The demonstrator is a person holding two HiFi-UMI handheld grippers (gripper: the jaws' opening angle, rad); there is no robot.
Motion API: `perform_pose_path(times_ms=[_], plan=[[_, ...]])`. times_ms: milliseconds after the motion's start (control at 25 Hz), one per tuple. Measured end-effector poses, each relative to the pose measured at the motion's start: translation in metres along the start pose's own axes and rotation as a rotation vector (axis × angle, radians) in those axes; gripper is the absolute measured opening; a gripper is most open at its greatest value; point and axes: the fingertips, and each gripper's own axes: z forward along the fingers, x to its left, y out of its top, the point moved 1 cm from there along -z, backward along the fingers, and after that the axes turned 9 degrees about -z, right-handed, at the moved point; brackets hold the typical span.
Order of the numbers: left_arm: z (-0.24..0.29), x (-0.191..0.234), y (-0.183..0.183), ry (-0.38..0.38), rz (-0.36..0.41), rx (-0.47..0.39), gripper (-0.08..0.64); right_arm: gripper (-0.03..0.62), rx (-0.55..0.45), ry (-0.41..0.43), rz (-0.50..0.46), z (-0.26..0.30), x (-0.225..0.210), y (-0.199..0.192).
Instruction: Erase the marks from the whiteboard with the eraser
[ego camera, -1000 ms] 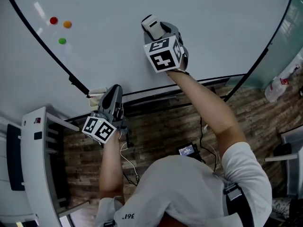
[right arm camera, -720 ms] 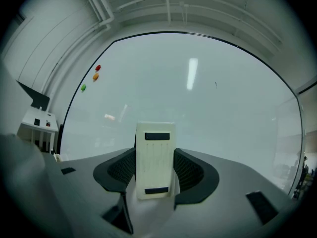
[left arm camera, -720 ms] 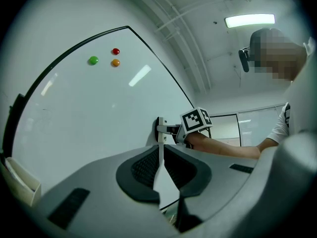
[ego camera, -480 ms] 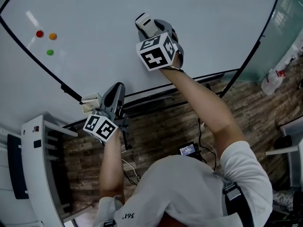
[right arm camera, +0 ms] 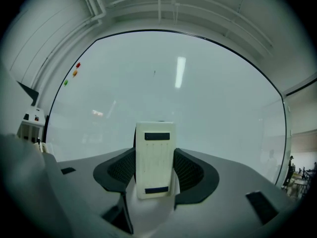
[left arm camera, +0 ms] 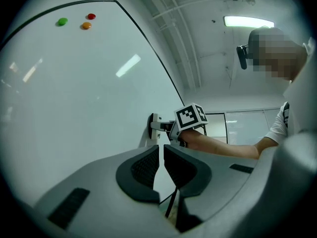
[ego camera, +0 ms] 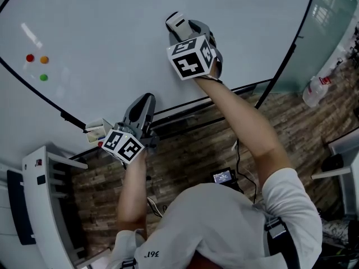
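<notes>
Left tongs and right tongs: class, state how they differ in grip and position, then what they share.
The left tongs are shut and empty; the right tongs clamp the eraser. The right tongs press it on the whiteboard; the left tongs sit by its lower edge. Both are grey.

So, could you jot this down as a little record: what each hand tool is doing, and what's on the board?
Right gripper: shut on the eraser, holding it flat against the whiteboard
Left gripper: jaws together, nothing between them, low by the board's bottom edge
Board surface: looks almost clean; one tiny speck above the eraser
Coloured dots: red dot, orange dot, green dot, clustered near the board's left end
</notes>
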Motion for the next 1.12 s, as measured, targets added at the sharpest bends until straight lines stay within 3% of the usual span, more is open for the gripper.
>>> perform_pose_path(times_ms=[680, 1120], plan=[[0.056, -0.04, -0.036, -0.069, 0.016, 0.063, 0.035, 0.256, 0.051, -0.074, 0.036, -0.013, -0.09, -0.061], [0.066, -0.051, -0.041, -0.071, 0.013, 0.073, 0.035, 0.256, 0.089, -0.122, 0.074, -0.018, -0.133, -0.096]])
